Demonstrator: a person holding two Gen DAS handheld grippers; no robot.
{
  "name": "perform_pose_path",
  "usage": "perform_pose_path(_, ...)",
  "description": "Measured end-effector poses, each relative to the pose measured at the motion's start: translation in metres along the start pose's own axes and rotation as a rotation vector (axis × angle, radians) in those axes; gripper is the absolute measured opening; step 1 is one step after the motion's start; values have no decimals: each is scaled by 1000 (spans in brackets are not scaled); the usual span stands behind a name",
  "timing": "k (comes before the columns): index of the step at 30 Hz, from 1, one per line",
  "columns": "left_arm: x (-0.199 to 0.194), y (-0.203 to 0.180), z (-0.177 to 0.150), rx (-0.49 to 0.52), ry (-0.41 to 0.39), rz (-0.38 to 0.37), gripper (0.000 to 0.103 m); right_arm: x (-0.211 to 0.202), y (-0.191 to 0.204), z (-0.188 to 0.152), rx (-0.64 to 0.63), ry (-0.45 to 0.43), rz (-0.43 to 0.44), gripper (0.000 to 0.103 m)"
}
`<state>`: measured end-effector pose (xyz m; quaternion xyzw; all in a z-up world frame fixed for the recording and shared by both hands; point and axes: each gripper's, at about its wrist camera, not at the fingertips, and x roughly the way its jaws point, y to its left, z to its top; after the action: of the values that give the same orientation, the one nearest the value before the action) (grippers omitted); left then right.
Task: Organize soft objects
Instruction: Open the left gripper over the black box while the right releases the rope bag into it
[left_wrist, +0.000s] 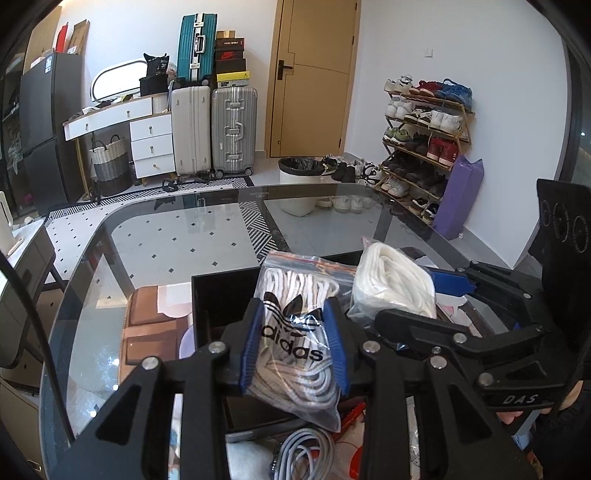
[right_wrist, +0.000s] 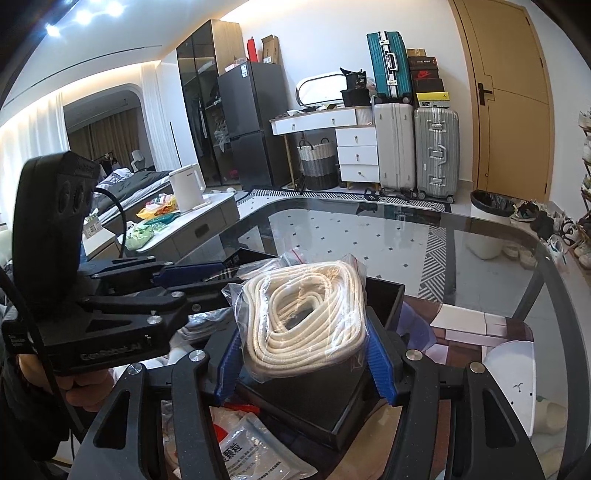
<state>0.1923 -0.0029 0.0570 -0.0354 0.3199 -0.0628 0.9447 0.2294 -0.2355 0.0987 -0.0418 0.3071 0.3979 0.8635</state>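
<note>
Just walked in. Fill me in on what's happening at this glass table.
A person is sorting bagged cords with a handheld gripper in each hand. The left gripper is clamped on a clear zip bag of white laces with an Adidas logo. The right gripper is clamped on a clear bag of coiled white rope. Both bags are held over an open black box on the glass table. Neither bag has been let go yet.

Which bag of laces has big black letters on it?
The bag with the black adidas logo, pinched in the left gripper. The other bag, in the right gripper, is clear plastic with a thick white coil and no printing showing.
</note>
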Motion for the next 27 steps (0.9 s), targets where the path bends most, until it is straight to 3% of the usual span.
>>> perform_pose_path(3,-1,0,-1,15,3,11,44,1,2,-3,-12,8,3,67)
perform_pose_path(4,-2,1,-2,18,5,15,54,1,2,-3,-13,3,1,70)
perform_pose_path(6,-5,1,-3,23,-2,12,57,-4,3,-2,-13,-20,-5,84)
perform_pose_path(9,-12,1,-5,30,1,17,66,-13,1,-3,-7,-48,-16,93)
perform_pose_path(11,-21,1,-7,24,-14,33,93,-22,1,-4,-2,-64,-22,99)
perform_pose_path(12,-27,1,-9,21,-30,39,96,-26,0,-5,-2,-68,-22,100)
perform_pose_path(16,-46,3,-16,25,-46,33,103,-45,3,-11,-7,-90,-39,102)
perform_pose_path(27,-81,5,-42,14,-55,59,103,-92,15,-39,35,-111,-54,102)
